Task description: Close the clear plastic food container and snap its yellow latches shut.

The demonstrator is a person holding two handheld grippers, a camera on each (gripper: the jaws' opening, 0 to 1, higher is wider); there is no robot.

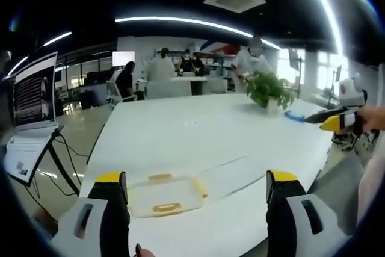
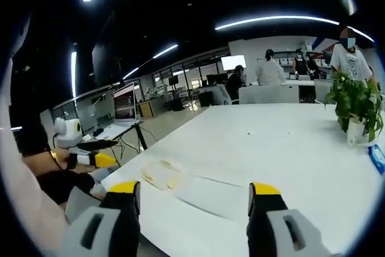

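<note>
You have a big white table (image 1: 180, 130) ahead of you, and the clear container (image 1: 161, 195) with its yellow latches (image 1: 166, 208) lies near the table's near edge, lined up between your left gripper (image 1: 197, 194) jaws. A flat clear sheet (image 1: 231, 174), likely the lid, rests just beside it on the side towards your other hand. Both sets of jaws stand wide apart with nothing between them; the right gripper (image 2: 195, 209) hangs above the table (image 2: 283, 148) edge, well apart from the container (image 2: 162, 176).

The closing has not begun, as I judge it. To start well, bring both grippers down close before you touch anything. Take the clear sheet by an edge, lay it squarely over the base, then press each latch over until it seats, steadying the container with the other gripper so it doesn't skate on the smooth top.

A potted plant (image 1: 269, 90) and a small blue item (image 1: 293, 115) stand far off and won't hinder you. The plastic is so transparent that its rim and the sheet's outline blur into the tabletop; you can't tell whether the sheet is hinged to the base, nor how many latches there are.
</note>
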